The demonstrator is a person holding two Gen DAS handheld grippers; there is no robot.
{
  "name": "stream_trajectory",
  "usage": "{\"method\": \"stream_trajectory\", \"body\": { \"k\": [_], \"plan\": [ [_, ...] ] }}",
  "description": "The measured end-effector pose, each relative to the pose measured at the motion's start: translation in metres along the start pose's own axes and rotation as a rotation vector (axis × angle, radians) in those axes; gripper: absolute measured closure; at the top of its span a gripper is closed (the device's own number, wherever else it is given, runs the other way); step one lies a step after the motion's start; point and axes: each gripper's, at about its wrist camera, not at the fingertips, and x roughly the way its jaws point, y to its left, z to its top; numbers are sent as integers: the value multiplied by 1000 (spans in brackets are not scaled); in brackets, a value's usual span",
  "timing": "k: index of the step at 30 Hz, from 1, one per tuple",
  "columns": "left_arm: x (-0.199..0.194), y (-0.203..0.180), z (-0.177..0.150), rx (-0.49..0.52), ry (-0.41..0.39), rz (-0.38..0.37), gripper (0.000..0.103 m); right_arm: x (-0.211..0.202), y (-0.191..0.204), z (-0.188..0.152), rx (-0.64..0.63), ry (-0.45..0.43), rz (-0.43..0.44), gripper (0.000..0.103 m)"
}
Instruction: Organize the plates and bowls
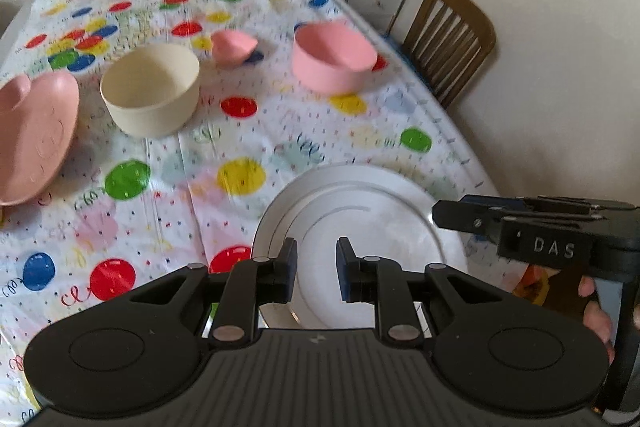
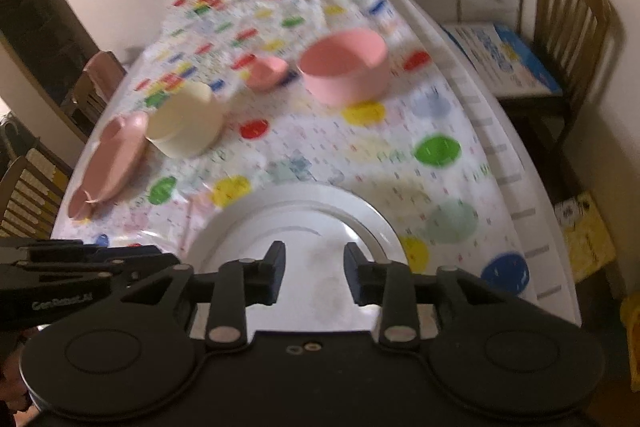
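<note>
Left wrist view shows the left hand-held gripper point(image 1: 317, 273) above the white plate point(image 1: 384, 211), its fingers a narrow gap apart and pinching nothing. The right hand-held gripper point(image 2: 315, 273) hangs over the same plate, spread, nothing between its fingers. The plate lies flat on the desk point(image 1: 168, 163)'s near edge; being round, it has no long axis.

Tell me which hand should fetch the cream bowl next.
Probably left. The cream bowl sits left of the white plate, on the left gripper's side; the right gripper would have to cross over. Neither holds anything between its fingers.
</note>
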Motion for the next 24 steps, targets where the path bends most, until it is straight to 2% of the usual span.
{"method": "stream_trajectory", "body": {
  "k": [5, 7, 10, 12, 16, 19, 22, 24],
  "plan": [
    [-20, -3, 9, 0, -64, -1, 82, -17, 17, 12, -49, -52, 16, 61],
    [-27, -4, 12, 1, -89, -1, 79, -22, 23, 17, -66, -75, 16, 57],
    [-36, -1, 17, -8, -127, 8, 68, -29, 30, 26, -85, -104, 18, 49],
    [-43, 3, 21, -21, -156, 18, 55, -32, 35, 32, -102, -124, 21, 44],
    [-54, 16, 30, -46, -209, 47, 53, -35, 51, 48, -146, -160, 37, 35],
    [-60, 29, 37, -79, -239, 78, 47, -33, 66, 59, -180, -183, 51, 25],
    [-65, 41, 42, -99, -267, 122, 44, -28, 80, 71, -221, -191, 64, 20],
    [-67, 49, 45, -117, -281, 145, 38, -23, 88, 78, -248, -194, 70, 16]
  ]
}}
